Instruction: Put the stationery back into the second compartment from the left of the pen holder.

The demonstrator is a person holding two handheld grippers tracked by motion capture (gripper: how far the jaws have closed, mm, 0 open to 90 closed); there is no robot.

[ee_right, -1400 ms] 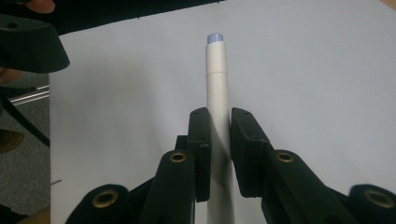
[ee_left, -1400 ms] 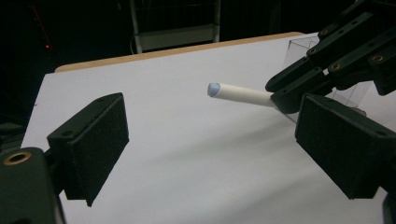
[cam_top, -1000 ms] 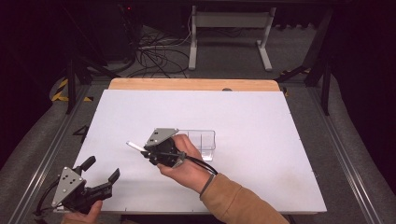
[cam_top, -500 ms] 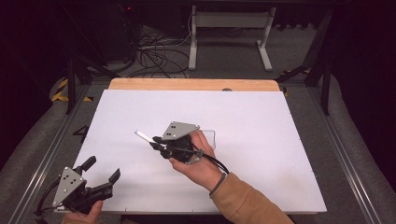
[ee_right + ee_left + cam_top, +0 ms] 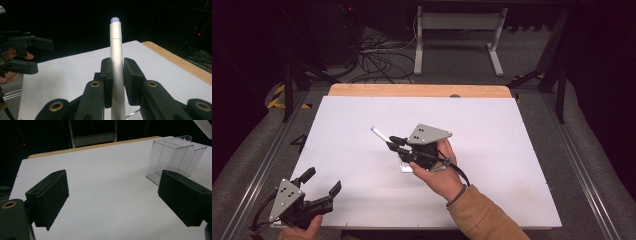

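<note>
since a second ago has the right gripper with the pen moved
Yes: the right gripper, shut on the pen, moved right and toward the wooden edge.

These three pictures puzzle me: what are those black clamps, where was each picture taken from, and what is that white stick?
No robot arm here: a person holds a two-jawed tool in each hand. The high view looks down on a white table. The other two pictures come from small cameras riding on the tools, looking along their black jaws.

The right hand-held gripper is shut on a white pen, lifted above the table; in the high view the pen sticks out toward the left. The left hand-held gripper rests open near the table's near left corner, holding nothing. Its camera shows a clear plastic box with a divider standing on the table.
</note>
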